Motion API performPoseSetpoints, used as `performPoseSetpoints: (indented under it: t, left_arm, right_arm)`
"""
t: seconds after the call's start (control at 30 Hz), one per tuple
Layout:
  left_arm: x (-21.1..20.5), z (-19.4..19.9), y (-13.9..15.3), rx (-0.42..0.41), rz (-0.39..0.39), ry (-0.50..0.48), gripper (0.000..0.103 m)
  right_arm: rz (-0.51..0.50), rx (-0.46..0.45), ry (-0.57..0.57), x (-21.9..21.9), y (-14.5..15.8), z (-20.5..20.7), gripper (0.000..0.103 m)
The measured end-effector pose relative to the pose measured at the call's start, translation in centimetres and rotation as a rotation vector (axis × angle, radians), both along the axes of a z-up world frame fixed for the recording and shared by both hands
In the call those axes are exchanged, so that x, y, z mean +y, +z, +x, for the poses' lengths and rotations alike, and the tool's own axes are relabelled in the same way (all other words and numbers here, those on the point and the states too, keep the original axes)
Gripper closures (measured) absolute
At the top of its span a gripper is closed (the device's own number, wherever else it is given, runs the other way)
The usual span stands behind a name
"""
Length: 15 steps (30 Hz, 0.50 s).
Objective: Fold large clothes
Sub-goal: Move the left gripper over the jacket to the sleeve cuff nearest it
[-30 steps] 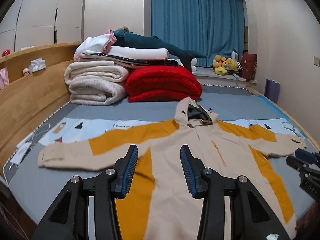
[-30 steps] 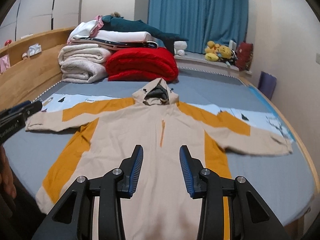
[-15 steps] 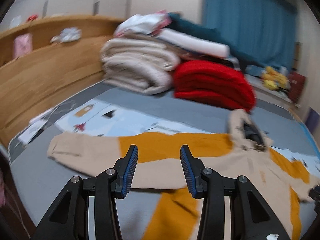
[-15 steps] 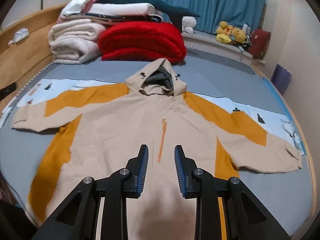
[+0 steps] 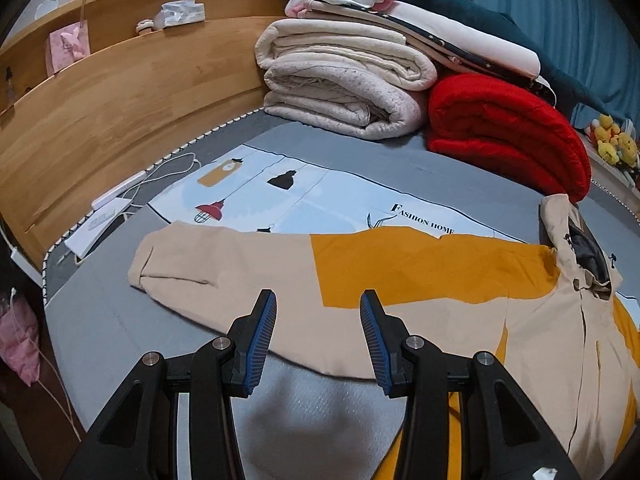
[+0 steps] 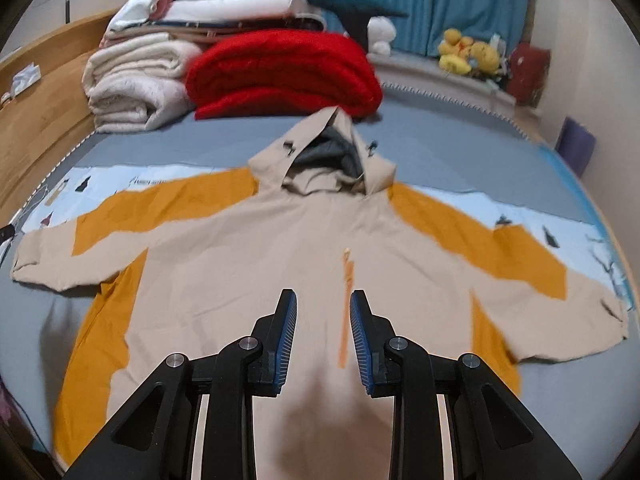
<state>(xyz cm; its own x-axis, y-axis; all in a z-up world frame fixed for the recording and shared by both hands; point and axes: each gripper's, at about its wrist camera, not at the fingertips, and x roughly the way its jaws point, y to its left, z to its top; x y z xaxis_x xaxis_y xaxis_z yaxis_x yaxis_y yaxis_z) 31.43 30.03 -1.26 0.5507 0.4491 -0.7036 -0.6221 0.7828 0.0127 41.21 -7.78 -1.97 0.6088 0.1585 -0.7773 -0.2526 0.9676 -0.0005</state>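
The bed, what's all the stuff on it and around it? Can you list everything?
hooded jacket: one, beige and orange, spread flat on the bed, sleeves out
red blanket: one, folded, behind the hood
cream quilts: a folded stack, beside the red blanket
folded clothes: a few, white, pink, dark teal, on top of the stack
printed cloth: one, pale blue, under the jacket
headboard: one, wooden, at the bed's side
curtain: blue, far wall
plush toys: several, yellow, by the curtain
left gripper: black, blue jaws apart, above a sleeve
right gripper: black, blue jaws apart, above the jacket front
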Motion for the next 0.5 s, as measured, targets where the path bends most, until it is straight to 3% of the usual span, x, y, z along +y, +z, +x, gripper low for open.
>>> performPoseSetpoints:
  t: [0.27,0.5]
  left_arm:
    - [3.1,1.2,-2.3,0.024,-0.06,0.01,0.062]
    - [8.2,0.9,-6.8,-0.012,-0.225,0.051,0.062]
  right_arm:
    - [0.027,-0.051,0.08,1.8,1.7,-0.1,0.074]
    - [0.053,-0.154,0.139,2.6,4.0,-0.6,0.074]
